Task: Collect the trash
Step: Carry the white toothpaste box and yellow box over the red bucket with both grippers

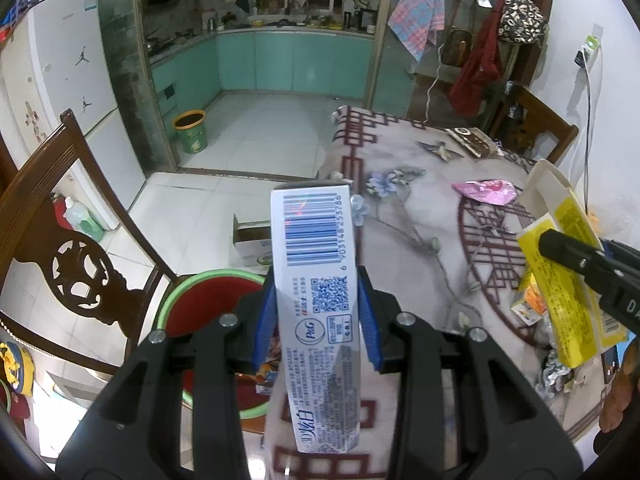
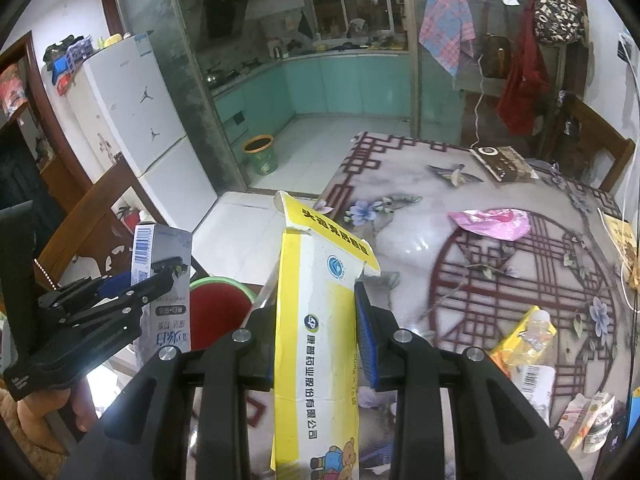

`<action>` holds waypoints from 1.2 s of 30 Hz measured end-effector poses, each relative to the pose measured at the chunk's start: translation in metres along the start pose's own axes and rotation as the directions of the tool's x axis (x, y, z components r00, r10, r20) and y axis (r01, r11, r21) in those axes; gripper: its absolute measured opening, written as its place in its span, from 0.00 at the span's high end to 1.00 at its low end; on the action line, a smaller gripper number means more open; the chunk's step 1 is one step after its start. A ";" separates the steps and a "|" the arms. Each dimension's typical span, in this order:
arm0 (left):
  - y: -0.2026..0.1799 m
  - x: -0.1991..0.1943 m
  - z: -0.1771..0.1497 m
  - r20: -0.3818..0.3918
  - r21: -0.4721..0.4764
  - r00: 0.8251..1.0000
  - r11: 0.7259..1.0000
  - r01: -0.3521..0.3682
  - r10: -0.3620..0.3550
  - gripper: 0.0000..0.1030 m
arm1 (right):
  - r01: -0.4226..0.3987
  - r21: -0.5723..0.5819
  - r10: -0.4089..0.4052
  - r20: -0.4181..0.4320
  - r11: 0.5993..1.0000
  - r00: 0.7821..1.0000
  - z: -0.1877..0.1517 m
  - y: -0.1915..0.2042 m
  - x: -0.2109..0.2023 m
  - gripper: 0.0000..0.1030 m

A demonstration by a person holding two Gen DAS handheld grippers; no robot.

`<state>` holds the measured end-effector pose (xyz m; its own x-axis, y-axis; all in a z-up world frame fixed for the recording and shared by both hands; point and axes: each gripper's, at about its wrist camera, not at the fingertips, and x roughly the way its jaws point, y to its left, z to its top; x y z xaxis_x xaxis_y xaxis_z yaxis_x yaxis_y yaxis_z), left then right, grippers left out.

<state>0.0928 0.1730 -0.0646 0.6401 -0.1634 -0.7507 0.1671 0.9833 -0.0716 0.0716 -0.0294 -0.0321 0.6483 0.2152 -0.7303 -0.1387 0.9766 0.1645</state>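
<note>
trash point(image 1: 267, 372) in green-rimmed bin point(image 1: 168, 300)

Open bin point(image 1: 208, 312) mouth, beside table edge: clear from above. Flanking obstacle: wooden chair point(image 1: 60, 240) back, left. Tabletop point(image 1: 420, 208) centre: bare. Clutter: pink wrapper point(image 1: 486, 191) farther back; bottle point(image 2: 528, 344) and packets at near right edge.
</note>
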 end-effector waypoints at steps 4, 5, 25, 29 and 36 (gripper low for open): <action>0.022 0.004 -0.003 -0.014 -0.021 1.000 1.000 -0.021 0.020 0.65 | -0.017 -0.014 0.017 -0.017 1.000 1.000 0.004 0.018 0.013 0.71; 0.027 0.006 -0.004 -0.017 -0.026 1.000 0.999 -0.025 0.025 0.65 | -0.022 -0.017 0.022 -0.020 1.000 1.000 0.005 0.021 0.015 0.71; 0.127 0.037 -0.029 -0.120 -0.130 0.986 0.983 -0.128 0.112 0.65 | -0.161 -0.055 0.151 -0.151 0.985 0.977 0.012 0.105 0.096 0.71; 0.139 0.046 -0.029 -0.138 -0.139 0.985 0.982 -0.127 0.108 0.65 | -0.167 -0.066 0.153 -0.177 0.984 0.972 0.012 0.119 0.111 0.71; 0.153 0.061 -0.030 -0.162 -0.151 0.982 0.981 -0.125 0.100 0.65 | -0.172 -0.075 0.152 -0.221 0.982 0.963 0.010 0.134 0.136 0.71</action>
<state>0.1351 0.3156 -0.1415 0.5235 -0.0491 -0.8506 -0.0295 0.9967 -0.0756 0.1487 0.1308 -0.1025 0.4377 0.3570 -0.8252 -0.3038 0.9226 0.2379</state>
